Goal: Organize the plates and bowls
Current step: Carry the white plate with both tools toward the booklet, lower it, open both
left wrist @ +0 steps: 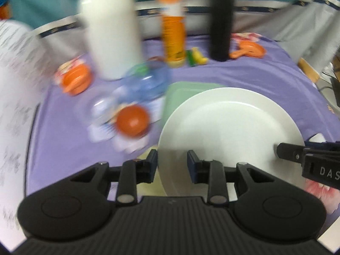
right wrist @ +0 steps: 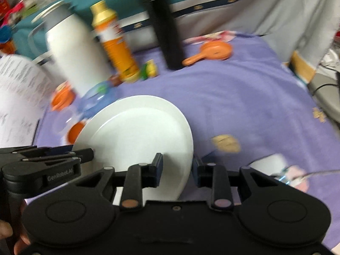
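Note:
A white plate (left wrist: pixel 229 127) hangs tilted above the purple tablecloth, held from both sides. My left gripper (left wrist: pixel 172 163) is shut on its near left rim, which runs between the two fingers. In the right wrist view the same white plate (right wrist: pixel 138 131) has its right rim clamped in my right gripper (right wrist: pixel 177 166). Each gripper also shows in the other view: the right gripper (left wrist: pixel 278 149) at the plate's right edge, the left gripper (right wrist: pixel 91 153) at its left edge. A pale green dish (left wrist: pixel 180 89) lies behind the plate. A clear blue bowl (left wrist: pixel 146 80) is further back.
On the purple tablecloth (left wrist: pixel 255 74) stand a white flask (left wrist: pixel 110 27), an orange bottle (left wrist: pixel 173 27) and a black cylinder (left wrist: pixel 221 21). An orange ball-like thing (left wrist: pixel 132 120), an orange bowl (left wrist: pixel 75 79) and an orange pan (left wrist: pixel 249 50) lie around. A hand (right wrist: pixel 6 231) shows at lower left.

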A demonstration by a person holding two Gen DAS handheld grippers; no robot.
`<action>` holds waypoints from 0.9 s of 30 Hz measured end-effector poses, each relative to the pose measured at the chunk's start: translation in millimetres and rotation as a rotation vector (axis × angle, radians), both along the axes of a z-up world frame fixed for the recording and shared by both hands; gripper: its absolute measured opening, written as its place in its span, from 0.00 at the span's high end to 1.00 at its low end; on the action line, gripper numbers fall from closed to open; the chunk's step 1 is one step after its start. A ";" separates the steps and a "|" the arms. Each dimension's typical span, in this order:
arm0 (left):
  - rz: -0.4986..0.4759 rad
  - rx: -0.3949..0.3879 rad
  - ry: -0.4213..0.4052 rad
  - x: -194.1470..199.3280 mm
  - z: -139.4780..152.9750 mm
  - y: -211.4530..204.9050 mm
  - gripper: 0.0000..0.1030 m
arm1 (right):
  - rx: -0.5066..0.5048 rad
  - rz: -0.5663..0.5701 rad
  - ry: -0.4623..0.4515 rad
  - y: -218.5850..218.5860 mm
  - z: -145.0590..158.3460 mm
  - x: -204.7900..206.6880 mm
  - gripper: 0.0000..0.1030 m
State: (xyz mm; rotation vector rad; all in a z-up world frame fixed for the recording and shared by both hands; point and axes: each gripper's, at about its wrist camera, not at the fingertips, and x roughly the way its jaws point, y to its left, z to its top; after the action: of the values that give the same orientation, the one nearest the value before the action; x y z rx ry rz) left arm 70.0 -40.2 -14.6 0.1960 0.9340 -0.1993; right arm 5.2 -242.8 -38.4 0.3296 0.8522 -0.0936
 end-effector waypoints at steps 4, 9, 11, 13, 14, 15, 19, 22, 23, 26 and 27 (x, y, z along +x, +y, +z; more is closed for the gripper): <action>0.084 -0.014 -0.007 -21.1 3.1 54.4 0.72 | 0.020 0.081 0.021 47.9 2.7 -4.7 0.71; 0.166 -0.024 0.000 -42.3 -0.7 117.7 0.72 | 0.007 0.189 0.046 117.0 4.9 -5.4 0.71; 0.201 -0.026 0.009 -49.5 -5.2 141.2 0.72 | -0.011 0.231 0.059 144.8 4.5 -4.3 0.71; 0.231 -0.032 0.015 -56.6 -9.1 164.2 0.72 | -0.030 0.270 0.071 171.9 3.7 -4.4 0.71; 0.242 -0.036 0.018 -59.1 -10.9 172.8 0.72 | -0.039 0.286 0.078 183.2 2.6 -3.8 0.71; 0.253 -0.039 0.022 -61.8 -12.9 181.2 0.72 | -0.045 0.302 0.086 193.1 0.5 -2.8 0.71; 0.283 -0.049 0.040 -68.9 -25.1 207.5 0.72 | -0.060 0.343 0.122 226.3 -8.0 -0.9 0.71; 0.295 -0.058 0.054 -71.3 -34.4 217.0 0.72 | -0.088 0.365 0.140 248.5 -13.5 -2.0 0.70; 0.296 -0.060 0.059 -70.7 -37.6 219.1 0.72 | -0.098 0.369 0.147 255.8 -15.6 -0.9 0.70; 0.293 -0.066 0.068 -67.5 -46.2 222.3 0.72 | -0.108 0.368 0.167 260.3 -23.5 1.0 0.70; 0.292 -0.067 0.070 -66.9 -48.3 223.3 0.72 | -0.110 0.367 0.174 261.4 -25.9 3.5 0.70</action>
State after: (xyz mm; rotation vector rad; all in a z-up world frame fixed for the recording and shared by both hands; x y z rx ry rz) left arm 3.1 183.1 -62.9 -0.0101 1.0124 0.0326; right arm 8.8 18.6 -64.3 0.0586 1.0626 0.1738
